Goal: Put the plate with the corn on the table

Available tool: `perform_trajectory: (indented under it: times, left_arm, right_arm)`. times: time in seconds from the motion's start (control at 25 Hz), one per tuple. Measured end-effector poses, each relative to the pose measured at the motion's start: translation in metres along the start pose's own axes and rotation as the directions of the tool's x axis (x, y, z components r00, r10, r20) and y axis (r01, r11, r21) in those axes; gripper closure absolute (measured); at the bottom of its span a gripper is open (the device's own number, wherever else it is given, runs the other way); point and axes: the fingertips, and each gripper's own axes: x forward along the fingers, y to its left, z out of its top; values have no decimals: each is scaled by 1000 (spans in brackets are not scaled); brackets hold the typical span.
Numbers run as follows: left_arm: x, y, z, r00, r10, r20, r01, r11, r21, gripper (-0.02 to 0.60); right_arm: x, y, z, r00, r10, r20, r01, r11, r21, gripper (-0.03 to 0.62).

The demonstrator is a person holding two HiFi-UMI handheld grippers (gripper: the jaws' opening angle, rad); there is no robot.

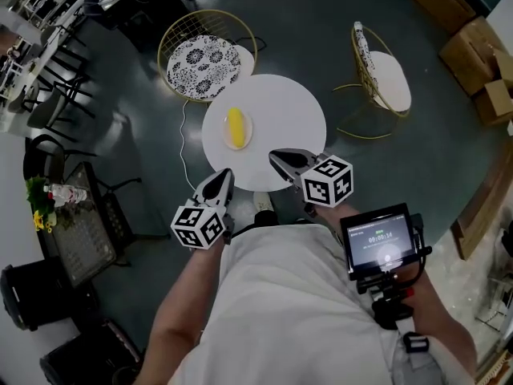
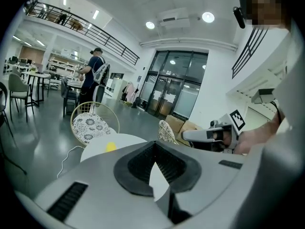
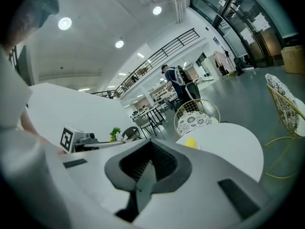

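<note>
The plate (image 1: 238, 129) with the yellow corn (image 1: 234, 126) lay on the round white table (image 1: 296, 119), a little left of the table's middle, in the upper centre of the head view. It was apart from both grippers, beyond their tips. The left gripper (image 1: 224, 175) was below it at the table's near edge, its jaws together with nothing between them. The right gripper (image 1: 274, 156), lower right of the plate, had its jaws together too and was empty. A chair (image 1: 205, 57) with a patterned cushion stood above the table.

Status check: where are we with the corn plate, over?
Left gripper and right gripper shut, empty, held near the body. Plate with corn already on the round white table. Nothing blocking it.
</note>
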Motion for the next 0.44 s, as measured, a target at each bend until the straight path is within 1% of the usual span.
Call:
perform_trajectory:
  times: [0.16, 0.44]
  left_arm:
    - [-15, -24, -13, 1000, -7, -1, 7, 1000, 1, 574]
    - [-24, -39, -39, 1000, -9, -1, 9, 1000, 4, 574]
  right_arm:
    - [-24, 12, -15, 1000, 0, -4, 0, 1000, 5, 588]
    - [-37, 13, -38, 1000, 9, -9, -9, 1000, -3, 588]
